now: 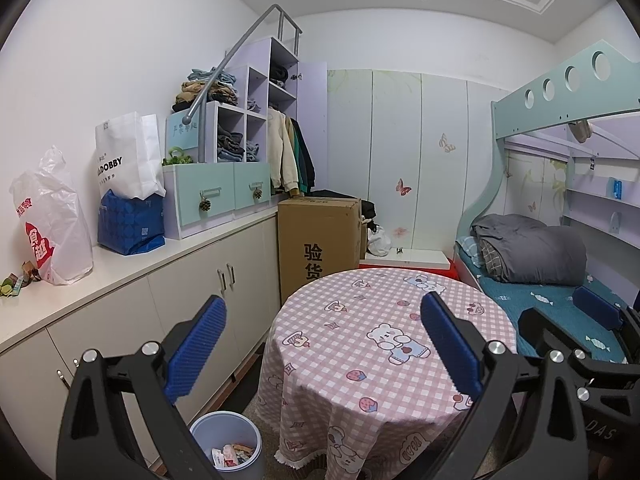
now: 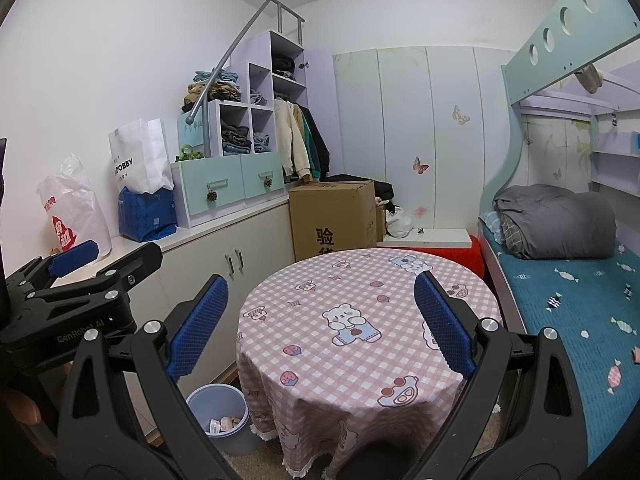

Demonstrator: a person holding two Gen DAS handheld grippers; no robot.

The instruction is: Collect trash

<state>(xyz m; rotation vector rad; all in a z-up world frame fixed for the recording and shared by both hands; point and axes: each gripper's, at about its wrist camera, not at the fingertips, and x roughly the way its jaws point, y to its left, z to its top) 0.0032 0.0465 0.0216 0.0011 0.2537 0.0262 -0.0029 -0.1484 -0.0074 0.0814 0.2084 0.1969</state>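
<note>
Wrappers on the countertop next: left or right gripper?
Left, probably. The wrappers lie at the countertop's far-left end, on the left gripper's side. Both grippers are open and empty; the right gripper sits farther right.

Home bedroom, small. Pale-teal bunk bed [image 2: 568,264] with rolled grey duvet [image 2: 560,222]; lilac cubby shelving [image 1: 248,120] stuffed with folded clothes; jackets hanging [image 1: 288,152]; butterfly-decorated white wardrobe doors [image 2: 420,136].
</note>
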